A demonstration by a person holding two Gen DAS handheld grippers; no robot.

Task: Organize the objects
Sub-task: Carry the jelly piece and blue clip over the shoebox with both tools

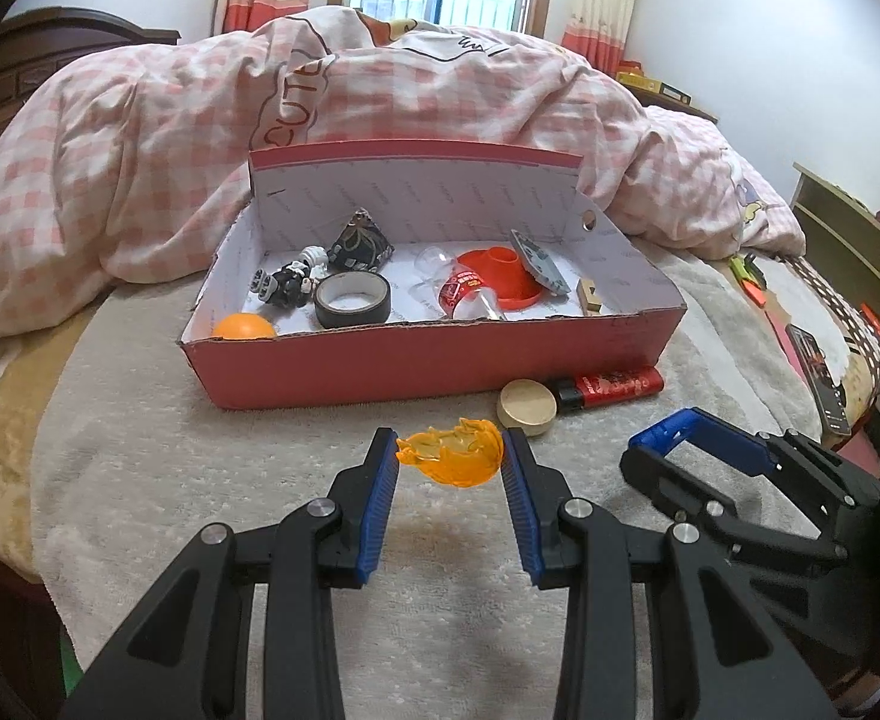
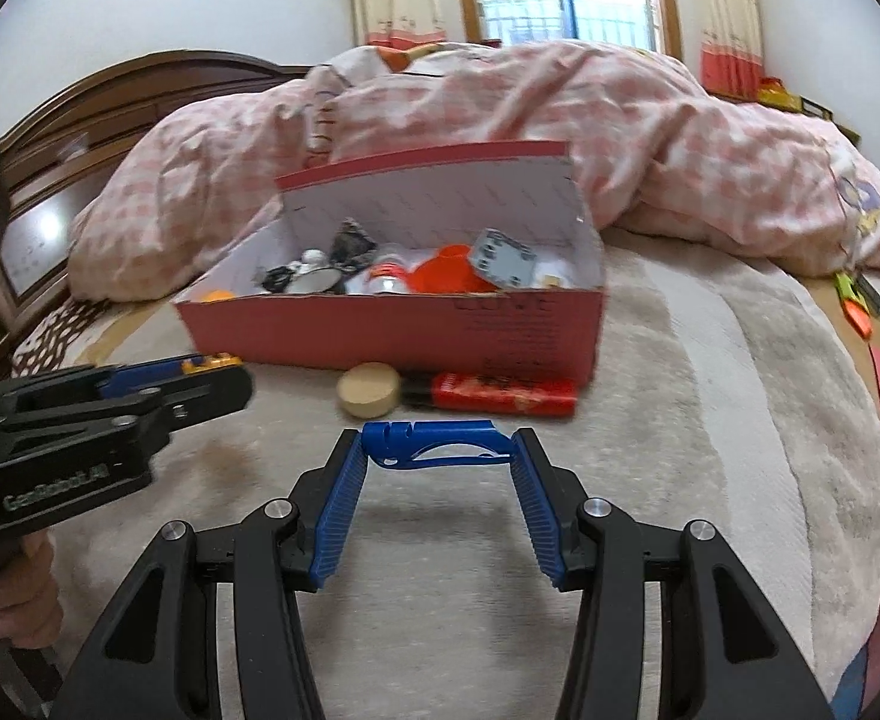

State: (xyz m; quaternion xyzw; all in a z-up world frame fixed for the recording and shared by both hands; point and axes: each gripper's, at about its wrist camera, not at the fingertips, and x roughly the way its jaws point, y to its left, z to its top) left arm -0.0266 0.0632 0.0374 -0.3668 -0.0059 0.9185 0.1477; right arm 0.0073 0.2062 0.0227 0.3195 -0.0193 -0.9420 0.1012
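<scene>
My left gripper (image 1: 450, 459) is shut on a translucent orange flame-shaped piece (image 1: 451, 459), held above the bed in front of the red cardboard box (image 1: 428, 360). My right gripper (image 2: 440, 453) is shut on a blue plastic piece (image 2: 434, 447), pinched by its ends between the pads. In the left wrist view the right gripper (image 1: 667, 438) sits to the right with that blue plastic piece (image 1: 697, 429). The left gripper (image 2: 212, 369) shows at the left of the right wrist view. The box holds a tape roll (image 1: 353, 300), an orange ball (image 1: 243, 326), a red funnel (image 1: 502, 276) and other small items.
A round wooden cap (image 1: 528, 407) and a red lighter (image 1: 610, 387) lie on the beige blanket just before the box. A pink checked quilt (image 1: 200, 138) is heaped behind it. A phone (image 1: 817, 378) and small orange items lie at the right bed edge. A hand (image 2: 20, 594) grips the left tool.
</scene>
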